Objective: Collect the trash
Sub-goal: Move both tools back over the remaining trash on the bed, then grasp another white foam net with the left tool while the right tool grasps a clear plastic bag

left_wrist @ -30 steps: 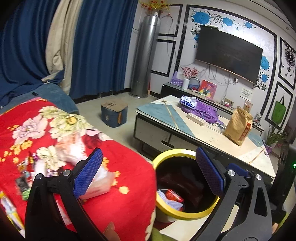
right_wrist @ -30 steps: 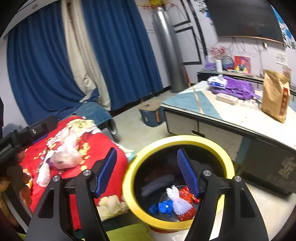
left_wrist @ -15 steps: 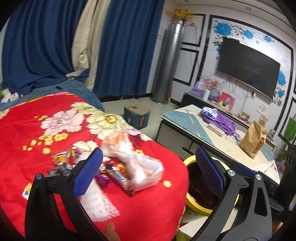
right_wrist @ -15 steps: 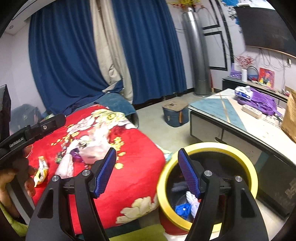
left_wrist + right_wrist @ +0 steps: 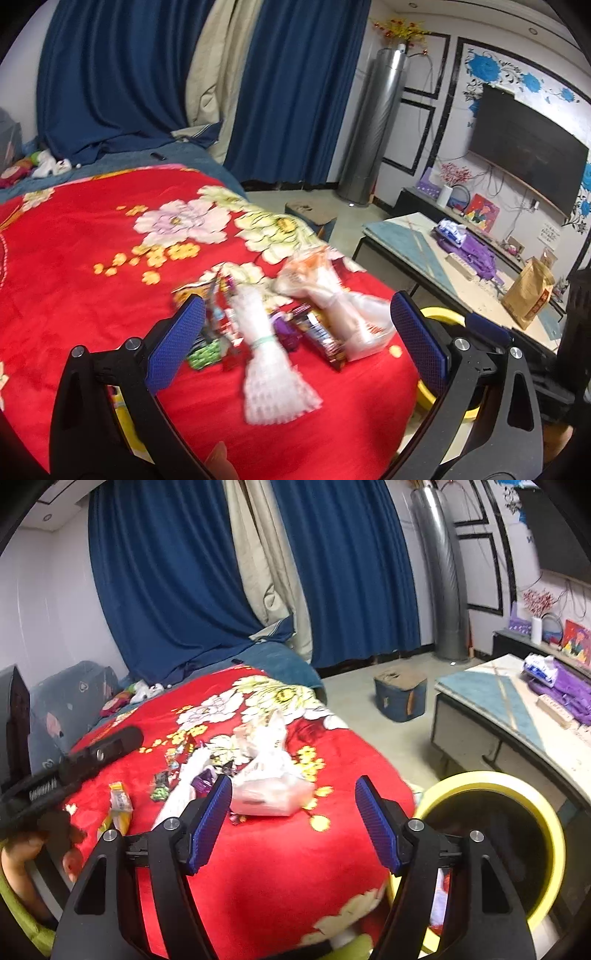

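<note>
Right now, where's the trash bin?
In the right wrist view the yellow-rimmed bin stands on the floor at lower right, between the red blanket and the low table.

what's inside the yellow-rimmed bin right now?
Little shows: the yellow-rimmed black bin has a dark interior, with a red scrap low beside the right gripper finger. That finger and the rim cover the rest.

No writing can be read anywhere. The brown paper bag (image 5: 529, 297) on the table (image 5: 402, 236) carries a red mark, and the snack wrappers (image 5: 320, 336) on the bed show print, all too blurred to make out.
</note>
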### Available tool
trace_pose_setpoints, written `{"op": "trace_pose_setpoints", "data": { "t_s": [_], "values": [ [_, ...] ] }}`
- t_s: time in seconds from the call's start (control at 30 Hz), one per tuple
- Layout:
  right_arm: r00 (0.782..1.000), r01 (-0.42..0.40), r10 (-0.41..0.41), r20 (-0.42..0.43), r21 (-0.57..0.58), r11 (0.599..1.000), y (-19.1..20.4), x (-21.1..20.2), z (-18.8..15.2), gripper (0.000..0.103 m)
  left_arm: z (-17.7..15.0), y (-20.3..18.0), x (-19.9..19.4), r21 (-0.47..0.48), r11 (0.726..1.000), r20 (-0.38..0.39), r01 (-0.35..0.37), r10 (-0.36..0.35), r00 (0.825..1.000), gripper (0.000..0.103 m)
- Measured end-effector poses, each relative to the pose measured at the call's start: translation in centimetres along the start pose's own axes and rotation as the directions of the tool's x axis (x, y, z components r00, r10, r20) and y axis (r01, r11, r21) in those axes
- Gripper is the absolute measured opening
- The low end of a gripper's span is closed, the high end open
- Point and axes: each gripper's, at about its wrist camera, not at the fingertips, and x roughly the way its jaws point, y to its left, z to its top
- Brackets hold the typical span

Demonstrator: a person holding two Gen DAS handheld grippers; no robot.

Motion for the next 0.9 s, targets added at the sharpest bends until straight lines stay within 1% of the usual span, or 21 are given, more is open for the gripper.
{"op": "trace_pose_setpoints", "data": {
  "t_s": [0.13,0.27,0.33,0.4,0.43,0.5,0.57,0.6,0.63,0.7,0.73,0.8,0.83,0.9],
  "values": [
    [0.999,-0.010,0.010,-0.042,-0.005,1.000,0.7,2.3,0.4,0.067,-0.5,1.1,0.4,-0.013,1.000,-0.048,-0.015,0.015,0.999,0.092],
    [0.998,-0.016,0.014,-0.063,-0.027,1.000,1.2,4.1,0.7,0.067,-1.2,1.6,1.7,-0.013,1.000,-0.129,-0.011,0.010,0.992,0.092],
    [0.996,-0.031,0.031,-0.088,0.003,1.000,0.9,5.1,0.8,0.064,-1.8,1.7,2.2,-0.031,0.999,-0.157,0.007,-0.012,0.988,0.089],
    [0.992,-0.038,0.041,-0.119,0.026,0.999,0.5,6.2,0.8,0.055,-2.5,1.6,2.7,-0.042,0.999,-0.186,0.022,-0.029,0.982,0.079],
    [0.991,-0.038,0.041,-0.127,0.028,0.999,0.4,6.5,0.8,0.054,-2.9,1.5,3.1,-0.041,0.999,-0.207,0.031,-0.039,0.977,0.077],
    [0.987,-0.048,0.053,-0.149,0.039,0.998,0.2,7.4,0.6,0.048,-3.5,1.3,3.7,-0.042,0.998,-0.236,0.038,-0.047,0.971,0.070],
    [0.986,-0.046,0.053,-0.161,0.044,0.998,0.1,7.9,0.3,0.043,-4.2,1.2,4.3,-0.050,0.998,-0.266,0.045,-0.057,0.962,0.067],
    [0.985,-0.046,0.053,-0.162,0.046,0.998,0.0,8.0,0.2,0.036,-4.5,1.1,4.5,-0.052,0.997,-0.282,0.049,-0.062,0.957,0.062],
    [0.985,-0.046,0.054,-0.164,0.051,0.998,-0.1,8.2,0.1,0.032,-4.8,0.9,4.7,-0.051,0.997,-0.292,0.050,-0.063,0.954,0.060],
    [0.984,-0.049,0.060,-0.169,0.069,0.996,-0.5,8.4,-0.3,0.020,-5.2,0.8,5.1,-0.040,0.998,-0.311,0.041,-0.052,0.949,0.052],
    [0.984,-0.051,0.063,-0.169,0.075,0.996,-0.6,8.4,-0.3,0.019,-5.4,0.8,5.3,-0.039,0.999,-0.318,0.037,-0.048,0.947,0.050],
    [0.986,-0.044,0.056,-0.158,0.079,0.996,-0.8,8.3,-0.5,0.016,-5.8,0.8,5.7,-0.032,0.999,-0.331,0.027,-0.036,0.943,0.043],
    [0.988,-0.036,0.048,-0.150,0.078,0.996,-0.8,8.1,-0.7,0.015,-5.9,0.9,5.8,-0.028,0.999,-0.335,0.024,-0.032,0.942,0.041],
    [0.990,-0.031,0.042,-0.137,0.081,0.996,-0.9,7.8,-0.9,0.012,-6.0,0.9,5.8,-0.023,1.000,-0.335,0.021,-0.028,0.942,0.029]
  ]
}}
